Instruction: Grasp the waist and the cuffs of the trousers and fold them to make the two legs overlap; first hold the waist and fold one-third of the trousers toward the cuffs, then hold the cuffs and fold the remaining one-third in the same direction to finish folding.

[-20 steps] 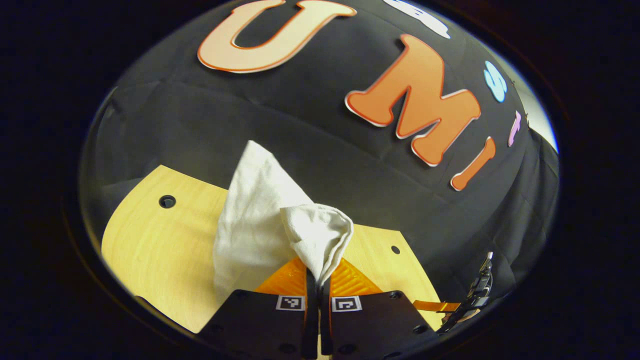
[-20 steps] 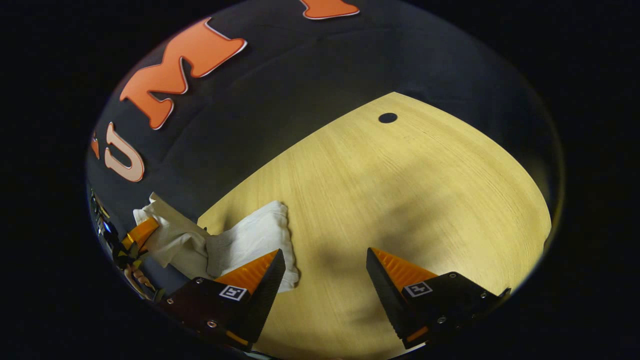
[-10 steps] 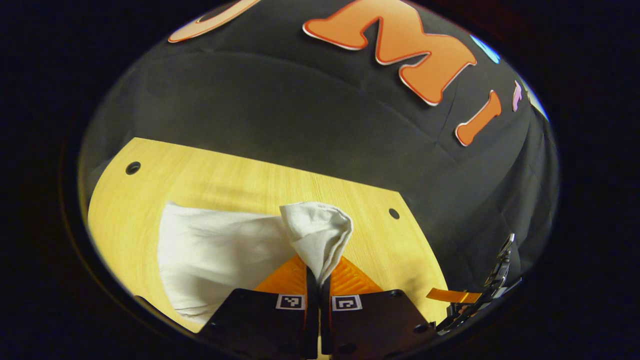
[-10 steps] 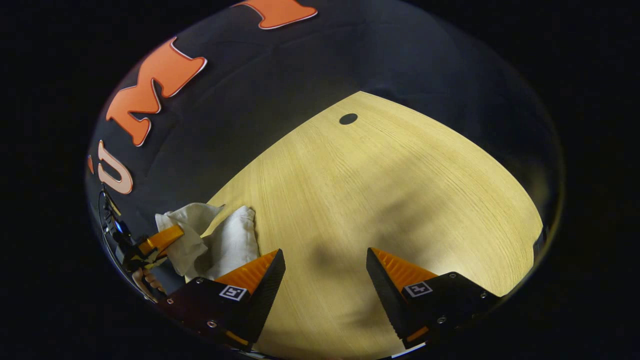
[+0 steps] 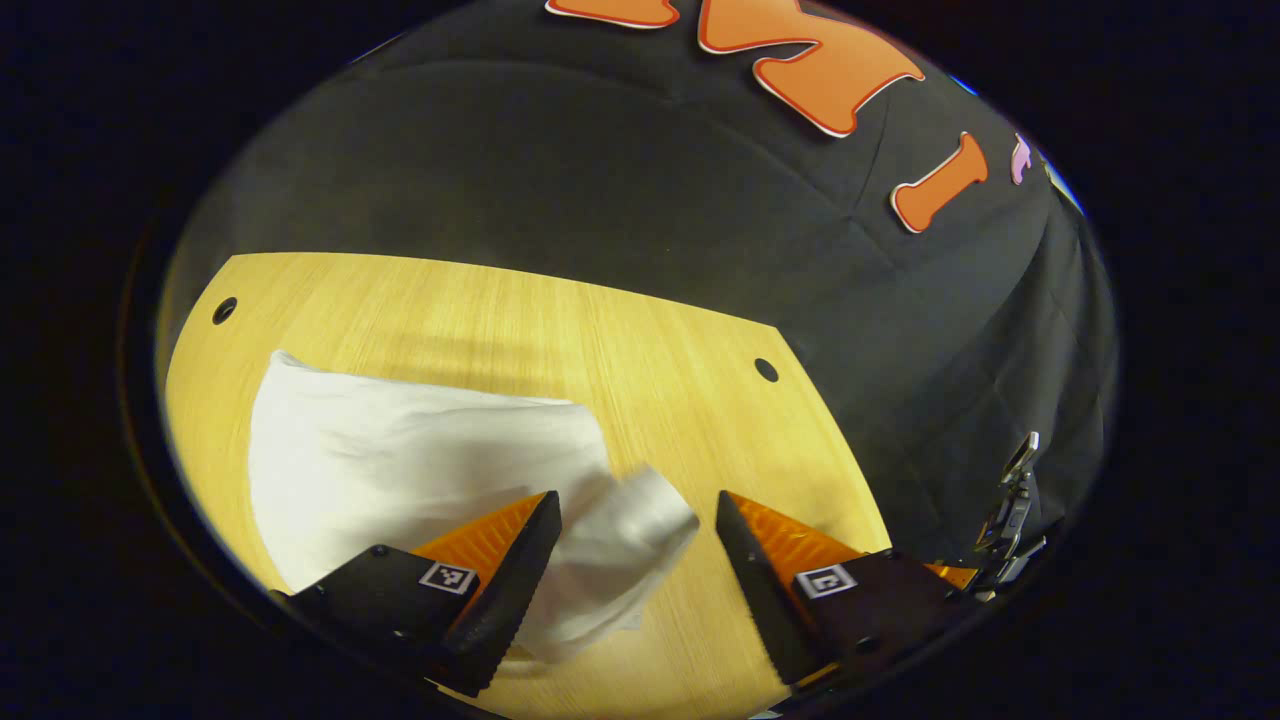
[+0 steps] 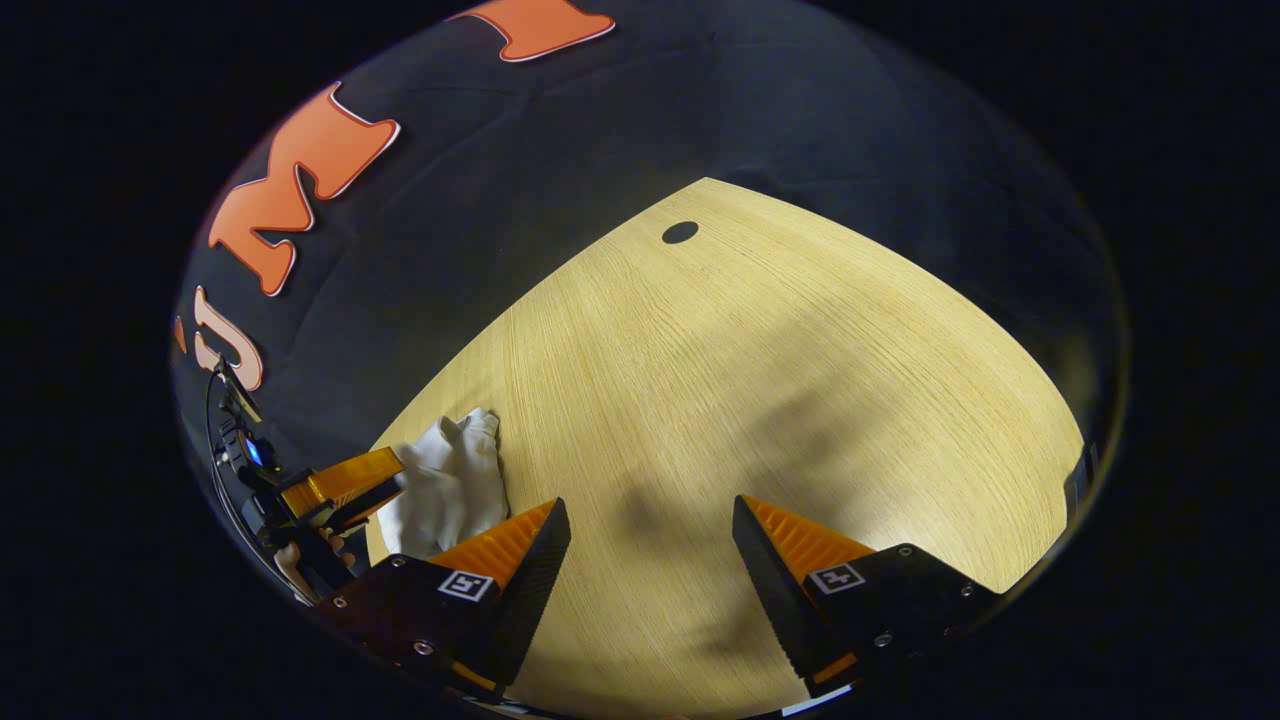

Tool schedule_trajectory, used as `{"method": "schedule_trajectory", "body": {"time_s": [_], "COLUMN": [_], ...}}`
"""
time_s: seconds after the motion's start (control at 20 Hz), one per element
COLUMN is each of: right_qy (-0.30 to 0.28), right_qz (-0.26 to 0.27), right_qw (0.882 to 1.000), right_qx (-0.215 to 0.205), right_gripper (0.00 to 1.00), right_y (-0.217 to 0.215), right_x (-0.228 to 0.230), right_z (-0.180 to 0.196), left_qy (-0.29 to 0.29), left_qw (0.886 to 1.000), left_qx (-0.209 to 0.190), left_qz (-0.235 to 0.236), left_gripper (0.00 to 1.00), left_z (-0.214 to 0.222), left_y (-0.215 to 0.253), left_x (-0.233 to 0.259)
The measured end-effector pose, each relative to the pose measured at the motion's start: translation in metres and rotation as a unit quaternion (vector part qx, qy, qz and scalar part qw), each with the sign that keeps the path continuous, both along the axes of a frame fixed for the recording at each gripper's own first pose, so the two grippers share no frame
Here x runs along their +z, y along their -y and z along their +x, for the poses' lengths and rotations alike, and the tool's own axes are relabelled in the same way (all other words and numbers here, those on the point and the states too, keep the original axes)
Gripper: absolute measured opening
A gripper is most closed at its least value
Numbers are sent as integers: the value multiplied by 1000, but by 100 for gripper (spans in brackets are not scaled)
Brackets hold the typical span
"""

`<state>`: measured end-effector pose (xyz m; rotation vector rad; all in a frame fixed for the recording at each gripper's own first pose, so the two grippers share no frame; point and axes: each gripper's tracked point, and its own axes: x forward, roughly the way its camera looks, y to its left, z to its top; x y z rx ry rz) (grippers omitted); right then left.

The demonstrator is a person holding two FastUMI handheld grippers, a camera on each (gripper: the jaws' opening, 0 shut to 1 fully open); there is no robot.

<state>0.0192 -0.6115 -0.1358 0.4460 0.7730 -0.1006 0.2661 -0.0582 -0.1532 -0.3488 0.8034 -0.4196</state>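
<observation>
The white trousers point(image 5: 420, 465) lie folded in a flat bundle on the wooden table point(image 5: 620, 340), with one loose corner reaching between my left fingers. My left gripper point(image 5: 635, 515) is open just above that corner, touching nothing. In the right gripper view the trousers point(image 6: 450, 485) show as a small white heap at the far left, with the left gripper point(image 6: 345, 480) beside them. My right gripper point(image 6: 650, 520) stands open over bare table, well to the right of the cloth, with nothing between its fingers.
The wooden table point(image 6: 780, 380) has small round holes point(image 5: 766, 369) point(image 6: 680, 232) near its corners. Its far edge meets the black cloth wall. A hand point(image 6: 300, 565) holds the left gripper at the lower left of the right gripper view.
My left gripper lowered the trousers' end onto the bundle, then opened and let it go. The cloth now lies flat. The right gripper stayed open and barely moved.
</observation>
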Motion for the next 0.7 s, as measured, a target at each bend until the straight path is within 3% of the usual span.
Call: {"method": "schedule_trajectory", "body": {"time_s": [0.25, 0.5, 0.7], "right_qy": [7, 40, 87], "right_qz": [-14, -64, -88], "right_qw": [1000, 996, 988], "right_qx": [16, 54, 87], "right_gripper": [98, 99, 99], "right_y": [-19, -42, -68], "right_x": [7, 33, 60], "right_z": [5, 21, 28], "left_qy": [71, 117, 169], "left_qw": [996, 990, 974], "left_qx": [6, 60, 112], "left_qz": [48, 52, 100], "left_gripper": [100, 99, 99], "left_z": [0, -7, -16], "left_y": [-23, -73, -132], "left_x": [32, 72, 94]}}
